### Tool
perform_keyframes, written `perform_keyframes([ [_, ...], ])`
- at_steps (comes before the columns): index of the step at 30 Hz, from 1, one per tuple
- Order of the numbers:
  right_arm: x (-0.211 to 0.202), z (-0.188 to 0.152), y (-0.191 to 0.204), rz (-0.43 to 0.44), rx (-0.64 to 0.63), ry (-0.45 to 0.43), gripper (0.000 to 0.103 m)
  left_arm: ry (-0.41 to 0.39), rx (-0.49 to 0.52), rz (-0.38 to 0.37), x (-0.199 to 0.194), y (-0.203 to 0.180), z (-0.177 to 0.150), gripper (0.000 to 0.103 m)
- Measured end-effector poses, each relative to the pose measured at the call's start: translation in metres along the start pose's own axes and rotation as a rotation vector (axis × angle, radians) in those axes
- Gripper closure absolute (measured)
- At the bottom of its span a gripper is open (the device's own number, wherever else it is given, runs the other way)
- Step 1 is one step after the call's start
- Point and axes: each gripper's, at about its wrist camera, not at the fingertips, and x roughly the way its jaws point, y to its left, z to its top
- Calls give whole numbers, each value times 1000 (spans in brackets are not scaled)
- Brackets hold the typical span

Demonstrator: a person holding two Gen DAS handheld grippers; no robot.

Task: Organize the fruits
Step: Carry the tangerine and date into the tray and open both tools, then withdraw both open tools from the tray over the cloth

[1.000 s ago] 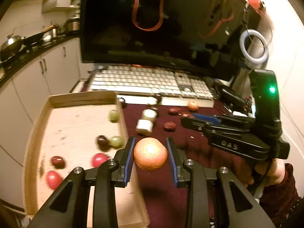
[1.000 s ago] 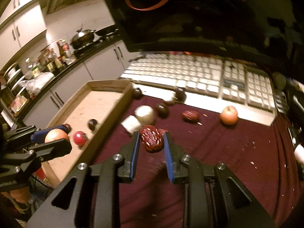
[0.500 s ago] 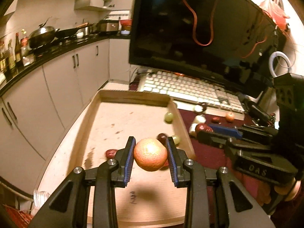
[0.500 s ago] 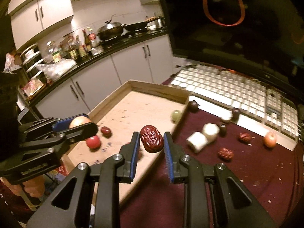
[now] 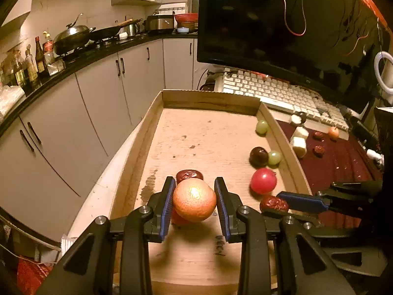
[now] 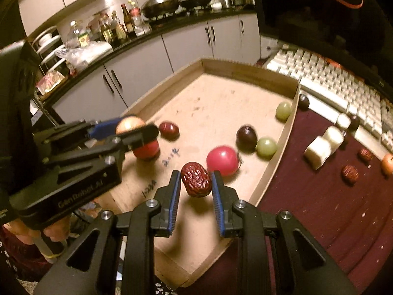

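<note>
My left gripper (image 5: 194,202) is shut on an orange (image 5: 194,200) and holds it just above the near end of the wooden tray (image 5: 208,98). My right gripper (image 6: 196,184) is shut on a wrinkled red date (image 6: 196,180) and holds it over the tray's (image 6: 277,169) near right part. In the tray lie a red ball fruit (image 6: 222,160), a dark plum (image 6: 246,135), two green grapes (image 6: 266,146) (image 6: 283,110), a red date (image 6: 168,129) and another red fruit (image 6: 146,150) under the left gripper (image 6: 132,129).
On the maroon cloth (image 6: 319,196) right of the tray lie two white cylinders (image 6: 318,151), loose dates (image 6: 350,173), dark fruits (image 6: 303,101) and a small orange fruit (image 6: 388,164). A keyboard (image 6: 331,78) and monitor (image 5: 282,24) stand behind. Kitchen cabinets (image 5: 98,103) are at the left.
Both grippers moved left from over the cloth to over the tray, each still holding its fruit. Both have come down closer to the tray floor.
</note>
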Motion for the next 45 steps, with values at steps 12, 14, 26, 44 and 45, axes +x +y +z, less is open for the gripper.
perform_keyframes([
  [12,13,-2,4,-20,17,53,75,-24,45,107,2,0,-2,70],
  [14,14,-1,6,-23,3,60,75,-25,46,126,1,-1,-2,69],
  [26,-14,2,-7,4,47,-39,56,-66,68,228,-6,-8,2,39],
  [44,-49,-2,-40,-19,125,-137,54,-87,114,263,-15,-40,9,25],
  [45,-51,-3,-43,-20,132,-143,54,-87,119,263,-15,-42,9,25],
])
